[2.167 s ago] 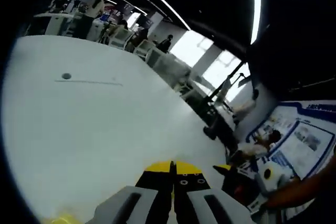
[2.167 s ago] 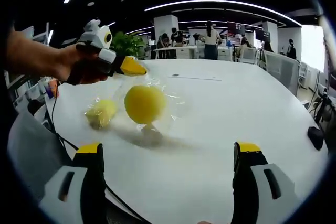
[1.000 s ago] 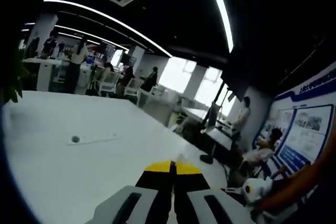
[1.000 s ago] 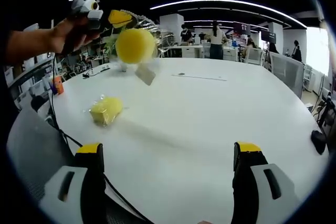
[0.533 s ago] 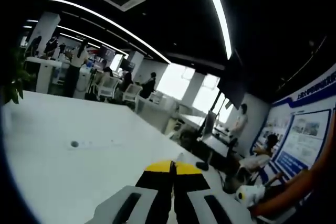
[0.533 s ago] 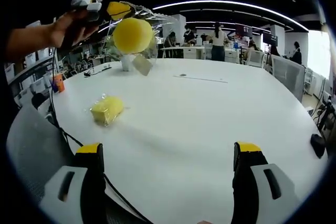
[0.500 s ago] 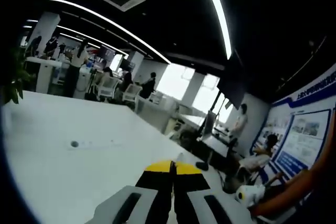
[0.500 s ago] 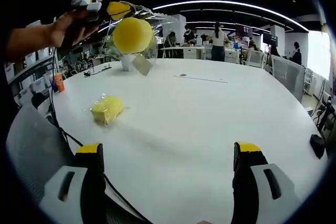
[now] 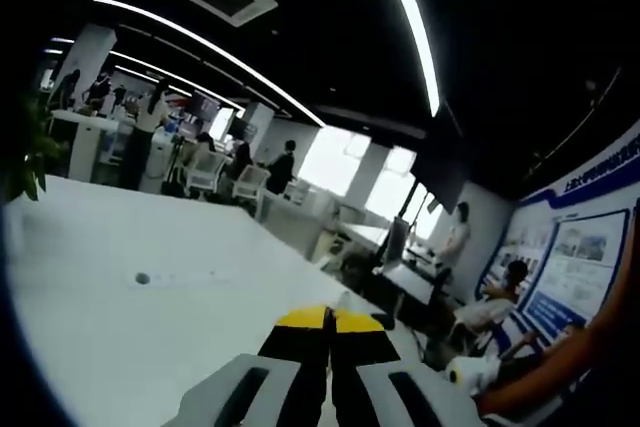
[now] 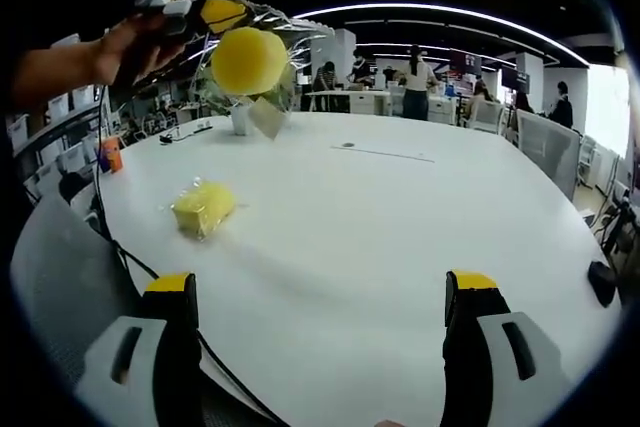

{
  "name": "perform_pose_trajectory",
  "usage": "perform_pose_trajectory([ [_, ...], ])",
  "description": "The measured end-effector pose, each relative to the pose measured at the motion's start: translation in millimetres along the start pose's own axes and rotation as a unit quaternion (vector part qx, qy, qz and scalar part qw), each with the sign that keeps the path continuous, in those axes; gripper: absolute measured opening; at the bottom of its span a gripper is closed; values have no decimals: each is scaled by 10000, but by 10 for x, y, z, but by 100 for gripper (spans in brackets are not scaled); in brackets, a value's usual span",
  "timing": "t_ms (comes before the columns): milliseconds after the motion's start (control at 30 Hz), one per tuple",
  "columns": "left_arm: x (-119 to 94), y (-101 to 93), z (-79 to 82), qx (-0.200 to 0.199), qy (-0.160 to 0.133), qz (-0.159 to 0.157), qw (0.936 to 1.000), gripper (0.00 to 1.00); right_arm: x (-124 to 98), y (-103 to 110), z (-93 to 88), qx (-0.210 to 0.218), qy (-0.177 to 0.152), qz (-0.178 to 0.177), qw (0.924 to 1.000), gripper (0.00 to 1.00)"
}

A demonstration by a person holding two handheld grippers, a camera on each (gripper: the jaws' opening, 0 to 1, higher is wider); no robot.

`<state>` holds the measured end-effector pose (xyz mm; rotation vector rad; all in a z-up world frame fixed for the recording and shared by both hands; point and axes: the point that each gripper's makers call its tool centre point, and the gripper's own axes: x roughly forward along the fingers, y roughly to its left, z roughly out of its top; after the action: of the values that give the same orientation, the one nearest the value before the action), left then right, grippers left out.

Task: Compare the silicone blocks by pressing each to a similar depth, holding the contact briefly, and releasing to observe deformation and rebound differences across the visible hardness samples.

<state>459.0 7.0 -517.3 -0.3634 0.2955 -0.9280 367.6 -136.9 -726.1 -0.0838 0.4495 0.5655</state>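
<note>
Distant people at the desks are too small to tell.

Left gripper raised, fingers closed, right gripper fingers spread

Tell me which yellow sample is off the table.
The round yellow ball in its clear bag, hanging from the left gripper. The blocky bagged yellow sample lies on the white table.
</note>
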Motion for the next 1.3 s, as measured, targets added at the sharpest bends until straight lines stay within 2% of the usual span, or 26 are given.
perform_pose_trajectory([
  [100, 2, -20, 7, -24, -16, -34, 10000, 0, -17, -1, 65, -64, -68, 18, 10000, 96],
  [167, 0, -40, 17, -21, -13, -62, 10000, 0, -8, 51, 149, -210, -248, 184, 9993, 96],
  [267, -2, -46, 22, -1, 5, -77, 10000, 0, -11, 63, 130, -473, -115, 225, 9986, 96],
  [333, -8, -49, 26, -8, 0, -78, 10000, 0, -22, 47, 165, -444, -138, 249, 9986, 96],
  [500, -19, -111, 5, -50, 15, -225, 9997, 0, -77, -41, 483, -328, -408, 455, 9976, 96],
  [567, -15, -112, -9, -32, 32, -232, 9997, 0, -87, -44, 590, -277, -478, 609, 9966, 96],
  [633, -10, -137, -20, -54, 40, -281, 9996, 0, -106, -43, 770, -249, -648, 810, 9943, 96],
  [700, 2, -183, -32, -35, 60, -339, 9994, 0, -113, -74, 851, -280, -650, 847, 9939, 96],
  [800, 7, -225, -41, -35, 86, -380, 9992, 0, -140, -83, 1095, -297, -906, 971, 9907, 96],
  [867, 6, -244, -40, -29, 94, -407, 9991, 0, -121, -109, 1184, -227, -981, 1052, 9893, 96],
  [1033, 2, -274, -32, -58, 89, -456, 9989, 0, -80, -80, 1279, -226, -1026, 1307, 9858, 96],
  [1167, -25, -315, -34, -43, 76, -501, 9987, 0, -85, 64, 1325, -266, -1118, 1638, 9798, 96],
  [1300, -45, -341, -32, -52, 69, -539, 9985, 0, -47, 173, 1333, -228, -1059, 1806, 9776, 96],
])
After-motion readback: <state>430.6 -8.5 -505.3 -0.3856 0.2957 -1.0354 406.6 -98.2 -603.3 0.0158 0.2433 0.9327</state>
